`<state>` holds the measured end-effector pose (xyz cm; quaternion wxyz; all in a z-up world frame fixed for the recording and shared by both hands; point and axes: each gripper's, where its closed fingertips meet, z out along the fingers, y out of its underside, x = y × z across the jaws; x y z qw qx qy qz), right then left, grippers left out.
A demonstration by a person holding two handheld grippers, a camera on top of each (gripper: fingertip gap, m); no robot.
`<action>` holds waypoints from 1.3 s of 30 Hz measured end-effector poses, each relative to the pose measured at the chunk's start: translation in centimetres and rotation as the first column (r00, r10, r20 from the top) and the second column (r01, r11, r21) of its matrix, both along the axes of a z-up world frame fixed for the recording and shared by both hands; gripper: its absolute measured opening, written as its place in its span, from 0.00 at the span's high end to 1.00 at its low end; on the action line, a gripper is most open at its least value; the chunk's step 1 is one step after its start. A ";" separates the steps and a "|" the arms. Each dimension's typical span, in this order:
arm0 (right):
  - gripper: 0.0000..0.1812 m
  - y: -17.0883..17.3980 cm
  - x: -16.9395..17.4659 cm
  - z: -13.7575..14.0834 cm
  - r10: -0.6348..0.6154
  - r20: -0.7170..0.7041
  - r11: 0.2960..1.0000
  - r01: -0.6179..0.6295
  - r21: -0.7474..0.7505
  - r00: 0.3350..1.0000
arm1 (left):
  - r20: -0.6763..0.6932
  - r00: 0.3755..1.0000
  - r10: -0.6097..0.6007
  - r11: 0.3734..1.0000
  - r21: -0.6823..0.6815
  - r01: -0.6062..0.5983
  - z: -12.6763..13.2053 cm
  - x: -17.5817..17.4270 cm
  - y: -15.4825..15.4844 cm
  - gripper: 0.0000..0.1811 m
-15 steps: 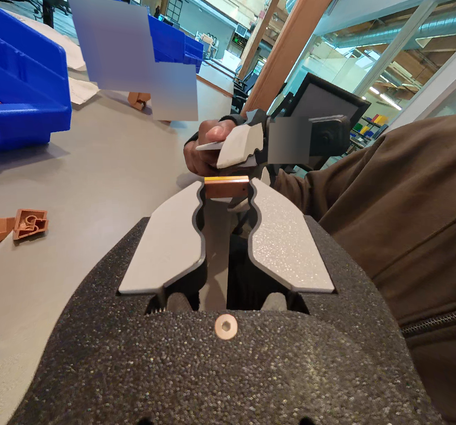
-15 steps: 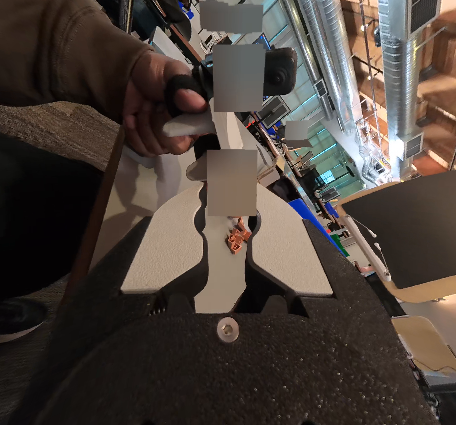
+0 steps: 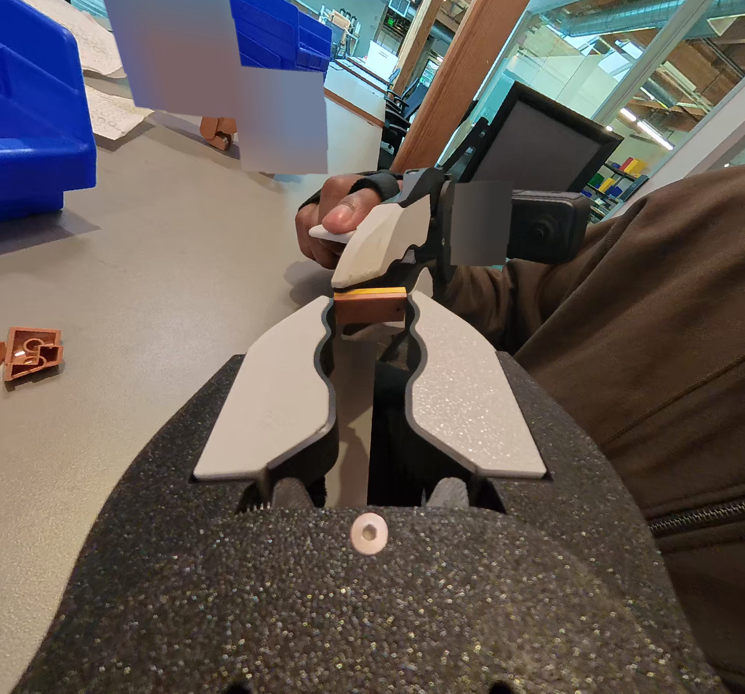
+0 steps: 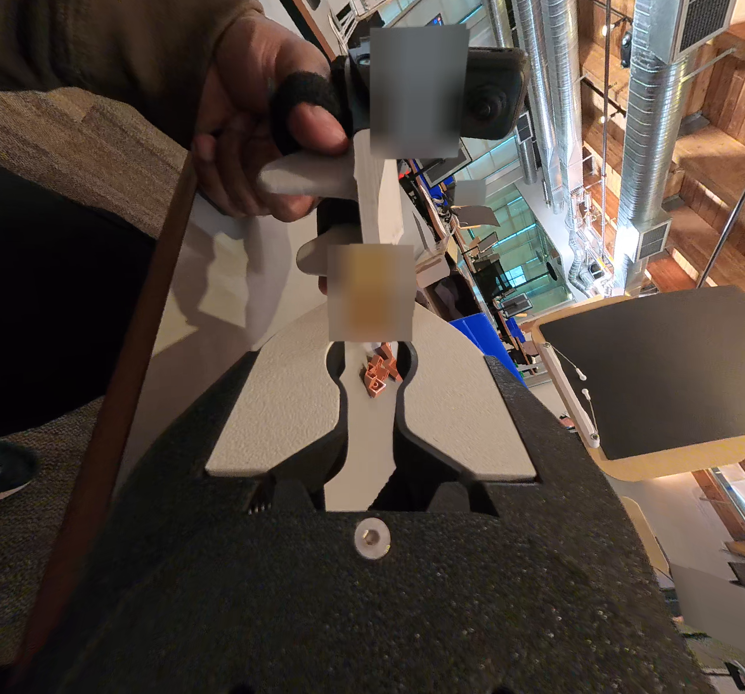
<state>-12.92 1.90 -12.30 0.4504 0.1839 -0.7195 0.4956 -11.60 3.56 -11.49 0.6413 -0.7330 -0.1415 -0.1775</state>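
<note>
- We see the left claw clamped on a brown block with a yellow top edge, above the bench.
- Right claw tips are masked; grip state probably indeterminable.
- Loose brown pieces lie on the bench.

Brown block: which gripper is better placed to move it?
Probably left: the left gripper clamps the block at its fingertips. The right gripper hangs just above; its grip is unclear.

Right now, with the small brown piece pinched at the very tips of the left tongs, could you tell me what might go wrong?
1. The brown piece sits only at the tips of the left tongs, so it could slip out.
2. The right tongs hover close above it; a nudge might knock it loose.
3. It is held near the table edge, so it could fall off.
</note>
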 end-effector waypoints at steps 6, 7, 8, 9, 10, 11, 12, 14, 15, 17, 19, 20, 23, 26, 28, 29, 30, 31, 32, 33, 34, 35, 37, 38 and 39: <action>0.90 0.0 -0.3 -0.2 -0.030 -0.027 0.999 0.030 0.018 0.999 | -0.006 1.000 0.012 1.000 -0.018 -0.012 -0.2 -0.1 0.1 0.82; 0.90 0.1 -0.4 -0.2 -0.036 -0.034 0.999 0.036 0.024 0.999 | -0.007 1.000 0.017 1.000 -0.022 -0.017 -0.3 -0.2 0.1 0.82; 0.90 0.1 -0.4 -0.3 -0.043 -0.042 0.998 0.044 0.034 0.998 | -0.010 1.000 0.022 0.999 -0.027 -0.022 -0.4 -0.2 0.2 0.82; 0.90 0.1 -0.5 -0.3 -0.052 -0.052 0.998 0.054 0.044 0.997 | -0.015 0.999 0.028 0.999 -0.032 -0.029 -0.4 -0.3 0.2 0.82; 0.91 0.2 -0.6 -0.4 -0.062 -0.060 0.996 0.065 0.053 0.996 | -0.019 0.999 0.034 0.999 -0.036 -0.034 -0.5 -0.4 0.2 0.82; 0.91 0.2 -0.6 -0.4 -0.068 -0.066 0.996 0.072 0.060 0.995 | -0.023 0.999 0.035 0.999 -0.037 -0.036 -0.5 -0.4 0.2 0.82; 0.91 0.2 -0.6 -0.4 -0.070 -0.070 0.995 0.074 0.062 0.995 | -0.027 0.999 0.033 0.999 -0.036 -0.034 -0.5 -0.3 0.2 0.82; 0.91 0.3 -0.5 -0.4 -0.065 -0.067 0.996 0.069 0.061 0.996 | -0.033 0.999 0.029 0.999 -0.033 -0.030 -0.4 -0.3 0.2 0.82; 0.91 0.3 -0.5 -0.3 -0.065 -0.069 0.996 0.069 0.061 0.996 | -0.037 0.999 0.028 0.999 -0.032 -0.029 -0.4 -0.2 0.2 0.82; 0.91 0.3 -0.5 -0.3 -0.065 -0.071 0.996 0.070 0.061 0.995 | -0.039 0.999 0.024 0.999 -0.030 -0.026 -0.4 -0.2 0.2 0.82; 0.91 0.3 -0.4 -0.2 -0.062 -0.069 0.996 0.066 0.058 0.996 | -0.040 0.999 0.019 0.999 -0.025 -0.020 -0.3 -0.1 0.2 0.82; 0.91 0.3 -0.4 -0.2 -0.060 -0.067 0.996 0.064 0.056 0.996 | -0.039 0.999 0.017 1.000 -0.023 -0.018 -0.3 -0.1 0.2 0.82; 0.91 0.3 -0.3 -0.2 -0.054 -0.061 0.997 0.057 0.052 0.997 | -0.039 0.999 0.012 1.000 -0.018 -0.013 -0.2 -0.1 0.2 0.82; 0.91 0.4 -0.3 -0.1 -0.048 -0.054 0.998 0.050 0.046 0.997 | -0.037 0.999 0.008 1.000 -0.013 -0.009 -0.1 0.0 0.1 0.82; 0.91 0.4 -0.2 0.0 -0.045 -0.047 0.998 0.047 0.042 0.998 | -0.037 0.999 0.007 1.000 -0.010 -0.008 -0.1 0.0 0.1 0.82; 0.91 0.4 -0.2 0.0 -0.044 -0.044 0.998 0.046 0.040 0.998 | -0.036 0.999 0.007 1.000 -0.008 -0.007 -0.1 0.0 0.1 0.82; 0.91 0.5 -0.2 0.0 -0.044 -0.043 0.998 0.046 0.040 0.998 | -0.036 0.999 0.007 1.000 -0.007 -0.007 0.0 0.0 0.1 0.82; 0.91 0.5 -0.2 0.0 -0.045 -0.043 0.998 0.047 0.040 0.998 | -0.036 0.999 0.008 1.000 -0.007 -0.008 0.0 0.0 0.1 0.82; 0.91 0.5 -0.3 0.0 -0.045 -0.042 0.998 0.047 0.039 0.998 | -0.037 0.999 0.008 1.000 -0.006 -0.008 0.0 0.0 0.1 0.82; 0.91 0.5 -0.2 0.0 -0.045 -0.042 0.998 0.047 0.038 0.998 | -0.037 0.999 0.008 1.000 -0.005 -0.008 0.0 0.0 0.1 0.82; 0.91 0.5 -0.2 0.0 -0.045 -0.042 0.998 0.047 0.037 0.998 | -0.038 0.999 0.008 1.000 -0.004 -0.008 0.0 0.0 0.1 0.82; 0.91 0.5 -0.2 0.0 -0.043 -0.039 0.998 0.044 0.035 0.998 | -0.039 0.999 0.006 1.000 -0.003 -0.006 0.0 0.0 0.1 0.82; 0.91 0.5 -0.1 0.0 -0.034 -0.029 0.999 0.035 0.030 0.999 | -0.034 0.999 0.000 1.000 -0.001 0.000 0.0 0.1 0.0 0.82; 0.91 0.5 -0.1 0.0 -0.032 -0.028 0.999 0.033 0.028 0.999 | -0.034 0.999 -0.001 1.000 0.003 0.001 0.1 0.1 0.0 0.82; 0.91 0.5 0.0 0.1 -0.029 -0.026 0.999 0.029 0.022 0.999 | -0.037 0.999 -0.003 1.000 0.012 0.003 0.2 0.1 -0.1 0.82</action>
